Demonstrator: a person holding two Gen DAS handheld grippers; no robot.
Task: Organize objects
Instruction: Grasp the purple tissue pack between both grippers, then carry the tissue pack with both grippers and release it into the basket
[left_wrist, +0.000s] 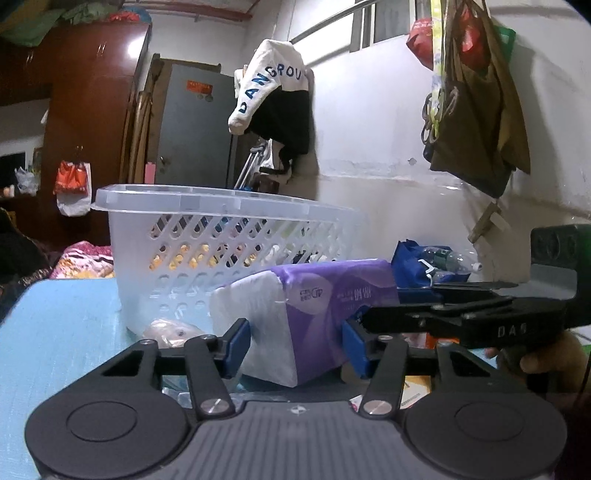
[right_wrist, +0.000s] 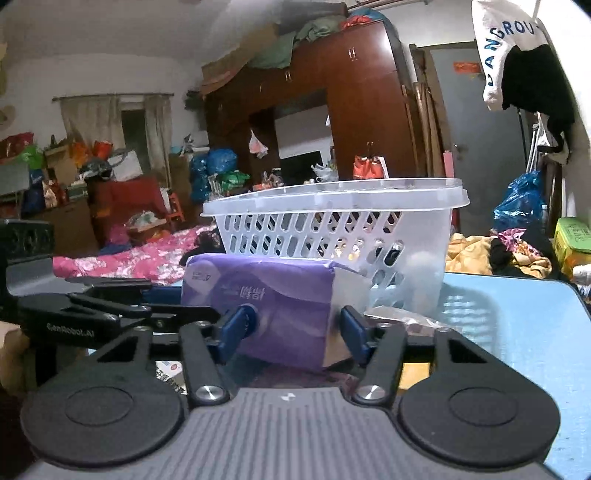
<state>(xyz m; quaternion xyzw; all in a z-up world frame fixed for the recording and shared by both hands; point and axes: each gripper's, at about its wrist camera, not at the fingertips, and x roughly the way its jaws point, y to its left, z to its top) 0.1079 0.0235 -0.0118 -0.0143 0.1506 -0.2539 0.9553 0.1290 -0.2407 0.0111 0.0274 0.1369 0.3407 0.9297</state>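
Observation:
A purple and white tissue pack (left_wrist: 295, 314) is held above the light blue table (left_wrist: 55, 332), just in front of a clear white perforated basket (left_wrist: 207, 240). My left gripper (left_wrist: 295, 347) is shut on one end of the pack. My right gripper (right_wrist: 295, 332) is shut on the other end of the pack (right_wrist: 280, 306). The basket (right_wrist: 351, 229) stands right behind the pack in the right wrist view. Several items show through its holes. The right gripper's body (left_wrist: 480, 317) shows in the left wrist view, the left gripper's body (right_wrist: 74, 314) in the right wrist view.
A crumpled clear wrapper (left_wrist: 170, 332) lies on the table at the basket's foot. Printed papers (right_wrist: 170, 373) lie under the grippers. A blue bag with plastic bottles (left_wrist: 432, 262) sits by the white wall. The table edge (right_wrist: 565, 291) is at the right.

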